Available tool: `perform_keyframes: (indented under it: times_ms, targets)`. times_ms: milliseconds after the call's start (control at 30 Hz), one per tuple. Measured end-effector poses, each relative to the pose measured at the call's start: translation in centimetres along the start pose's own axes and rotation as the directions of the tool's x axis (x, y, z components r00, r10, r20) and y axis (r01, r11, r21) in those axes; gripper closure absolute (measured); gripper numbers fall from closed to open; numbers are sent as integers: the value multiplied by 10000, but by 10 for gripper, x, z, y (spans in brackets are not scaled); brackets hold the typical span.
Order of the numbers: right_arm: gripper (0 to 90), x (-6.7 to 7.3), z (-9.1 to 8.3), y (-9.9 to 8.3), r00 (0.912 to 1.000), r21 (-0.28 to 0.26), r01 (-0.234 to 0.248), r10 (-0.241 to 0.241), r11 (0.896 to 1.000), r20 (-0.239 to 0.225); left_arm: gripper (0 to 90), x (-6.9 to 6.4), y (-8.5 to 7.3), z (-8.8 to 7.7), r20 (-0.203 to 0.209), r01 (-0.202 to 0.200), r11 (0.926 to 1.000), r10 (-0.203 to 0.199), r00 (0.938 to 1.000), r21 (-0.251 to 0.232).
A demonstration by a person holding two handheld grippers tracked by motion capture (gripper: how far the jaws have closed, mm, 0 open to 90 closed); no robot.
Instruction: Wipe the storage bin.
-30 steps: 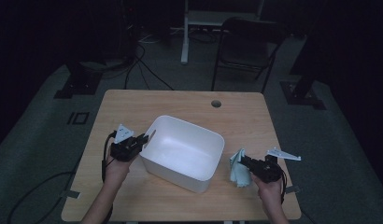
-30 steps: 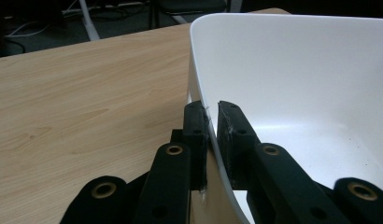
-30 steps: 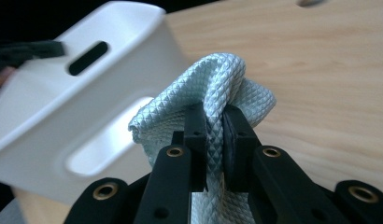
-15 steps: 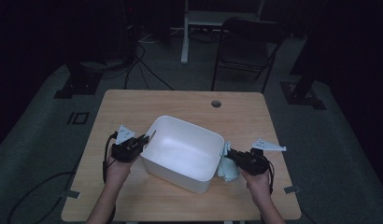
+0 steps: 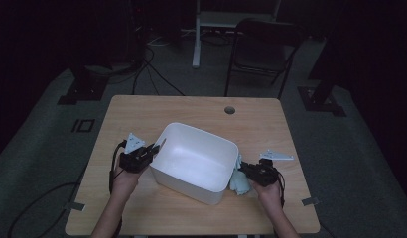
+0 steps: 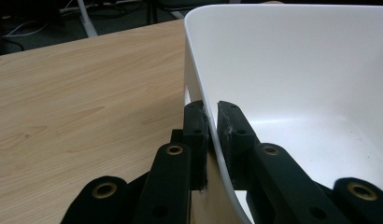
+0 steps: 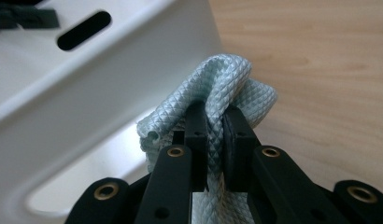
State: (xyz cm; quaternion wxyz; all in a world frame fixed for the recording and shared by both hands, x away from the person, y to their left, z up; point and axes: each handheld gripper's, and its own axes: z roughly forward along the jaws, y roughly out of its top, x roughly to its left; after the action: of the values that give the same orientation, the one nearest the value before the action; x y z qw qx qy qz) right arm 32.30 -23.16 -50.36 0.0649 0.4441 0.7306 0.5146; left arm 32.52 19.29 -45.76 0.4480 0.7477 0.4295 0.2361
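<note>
while the left gripper [image 6: 212,122] pinches the stiff, light tub [image 6: 292,70] by its rim, the right gripper [image 7: 215,128] clamps the soft, limp cloth [image 7: 227,79] mid-fold.

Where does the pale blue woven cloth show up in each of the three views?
High view: pale blue woven cloth lower right, against the white plastic tub.
Left gripper view: not in it.
Right gripper view: centre, pinched in the right gripper.
Shared landmark: the tub.

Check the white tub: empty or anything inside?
Empty. The white tub shows a bare white floor in the high view; the light blue cloth sits outside, against its wall.
</note>
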Motion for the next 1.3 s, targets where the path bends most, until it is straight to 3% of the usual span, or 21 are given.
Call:
perform_keyframes:
  times_ms: [333, 433, 500, 567, 633, 800, 900, 967, 1033, 1100, 1300]
  targets:
    - [827, -12, 19, -16, 9990, 780, -390, 373, 9962, 235, 825, -3, -1, -1, -298, 87, 10000, -88, 9995, -37]
    - [827, -9, 15, -15, 9989, 785, -453, 444, 9959, 133, 826, -4, -1, 0, -363, 180, 9998, -181, 9992, -38]
    - [827, -5, 8, -13, 9986, 607, -477, 490, 9970, -201, 826, -5, -1, 0, -308, 175, 9998, -176, 9994, -42]
    - [827, 2, 3, -11, 9999, 599, -159, 160, 9981, -24, 826, -5, -1, 1, -265, 176, 9998, -177, 9995, -49]
    - [828, 0, 5, -13, 9996, 516, -267, 270, 9983, -46, 824, -5, -1, 1, -200, 209, 9998, -211, 9996, -55]
    - [828, -7, 19, -24, 9991, 1164, -396, 376, 9924, 189, 822, -6, -1, 1, -402, 183, 9998, -184, 9990, -42]
    - [828, -5, 15, -21, 9992, 1006, -411, 411, 9941, 25, 822, -7, 0, 1, -497, 28, 10000, -27, 9988, 32]
    - [828, 0, 6, -16, 9991, 566, -340, 354, 9978, -237, 823, -7, -1, 1, -457, 37, 10000, -38, 9989, -6]
    - [829, 5, 4, -13, 10000, 528, -16, 14, 9986, 43, 823, -8, -1, 1, -445, 118, 9999, -119, 9989, -23]
    - [829, 1, 6, -16, 9996, 435, -274, 279, 9987, -103, 822, -7, -1, 1, -371, 258, 9996, -261, 9990, -84]
    - [828, -3, 13, -19, 9997, 943, -260, 257, 9952, 37, 819, -8, -1, 1, -513, 283, 9996, -286, 9983, -76]
